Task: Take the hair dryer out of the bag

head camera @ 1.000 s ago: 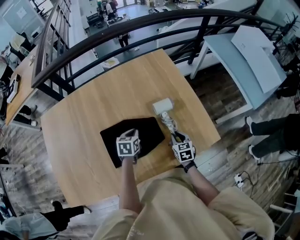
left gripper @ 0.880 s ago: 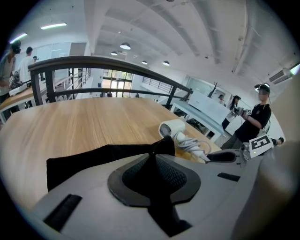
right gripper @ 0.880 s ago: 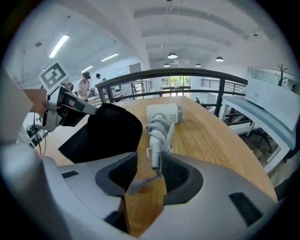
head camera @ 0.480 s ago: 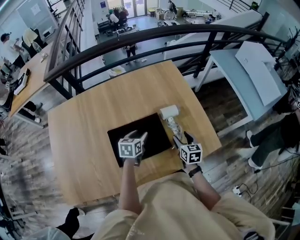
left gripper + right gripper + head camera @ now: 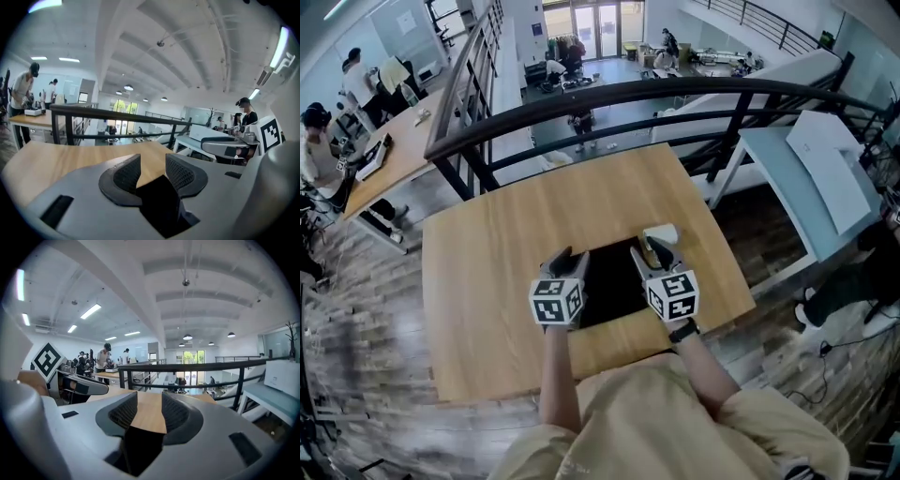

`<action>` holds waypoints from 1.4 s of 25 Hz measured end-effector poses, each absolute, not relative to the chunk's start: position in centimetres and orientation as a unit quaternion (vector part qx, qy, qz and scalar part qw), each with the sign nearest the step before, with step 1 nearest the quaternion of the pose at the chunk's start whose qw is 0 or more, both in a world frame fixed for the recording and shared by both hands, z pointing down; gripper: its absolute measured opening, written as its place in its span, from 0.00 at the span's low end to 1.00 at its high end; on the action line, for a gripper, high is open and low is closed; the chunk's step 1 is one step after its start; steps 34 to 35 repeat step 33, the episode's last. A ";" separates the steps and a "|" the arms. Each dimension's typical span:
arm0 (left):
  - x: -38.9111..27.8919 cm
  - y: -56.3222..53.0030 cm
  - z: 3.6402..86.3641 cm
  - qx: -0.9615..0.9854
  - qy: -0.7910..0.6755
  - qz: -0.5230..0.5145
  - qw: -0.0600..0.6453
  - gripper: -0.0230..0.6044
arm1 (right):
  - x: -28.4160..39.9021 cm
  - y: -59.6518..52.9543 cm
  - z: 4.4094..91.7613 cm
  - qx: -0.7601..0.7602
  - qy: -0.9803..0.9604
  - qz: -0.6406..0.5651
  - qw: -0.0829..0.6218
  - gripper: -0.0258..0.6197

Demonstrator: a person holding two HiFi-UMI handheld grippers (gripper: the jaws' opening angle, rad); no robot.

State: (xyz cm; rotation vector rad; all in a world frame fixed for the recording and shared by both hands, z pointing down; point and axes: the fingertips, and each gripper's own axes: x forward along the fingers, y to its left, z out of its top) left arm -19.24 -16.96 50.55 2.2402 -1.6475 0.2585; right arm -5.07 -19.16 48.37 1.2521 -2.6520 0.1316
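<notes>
In the head view a flat black bag [image 5: 614,286] lies on the wooden table [image 5: 487,281]. The white hair dryer [image 5: 662,232] rests just right of it, outside the bag and partly hidden by my right gripper. My left gripper [image 5: 567,257] hovers above the bag's left part. My right gripper [image 5: 655,253] hovers above the dryer's handle. Both grippers are raised and point nearly level. In the gripper views the left gripper [image 5: 152,171] and the right gripper [image 5: 145,411] have their jaws apart and closing, with only tabletop showing between them.
A black railing [image 5: 675,94] runs behind the table's far edge, with a lower floor beyond it. A pale table [image 5: 806,169] stands to the right. People work at a desk [image 5: 366,169] at the far left. Cables lie on the floor [image 5: 853,337] at the right.
Both grippers have let go and risen off the table, the left from the bag, the right from the hair dryer's handle. Their jaws went from shut to apart.
</notes>
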 end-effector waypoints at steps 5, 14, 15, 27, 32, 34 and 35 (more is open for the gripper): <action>-22.5 -15.1 43.9 0.770 -0.629 0.065 0.089 0.21 | -9.8 -18.1 42.8 0.399 -0.914 -0.013 0.066 0.12; -25.6 -12.1 37.6 0.744 -0.668 0.027 -0.004 0.06 | -14.2 -16.7 37.9 0.384 -0.921 -0.050 0.039 0.06; -25.7 -12.0 37.4 0.743 -0.669 0.024 -0.007 0.06 | -14.3 -16.5 37.5 0.384 -0.921 -0.054 0.037 0.06; -25.1 -11.7 37.5 0.757 -0.652 0.030 -0.018 0.06 | -13.7 -15.6 37.3 0.400 -0.914 -0.056 0.044 0.06; -24.8 -11.4 38.0 0.761 -0.648 0.031 -0.013 0.06 | -13.4 -15.4 37.9 0.405 -0.911 -0.057 0.054 0.06; -24.9 -11.4 38.1 0.761 -0.648 0.032 -0.012 0.06 | -13.4 -15.3 38.1 0.406 -0.910 -0.057 0.056 0.06; -24.9 -11.4 38.1 0.761 -0.648 0.032 -0.012 0.06 | -13.4 -15.3 38.1 0.406 -0.910 -0.057 0.056 0.06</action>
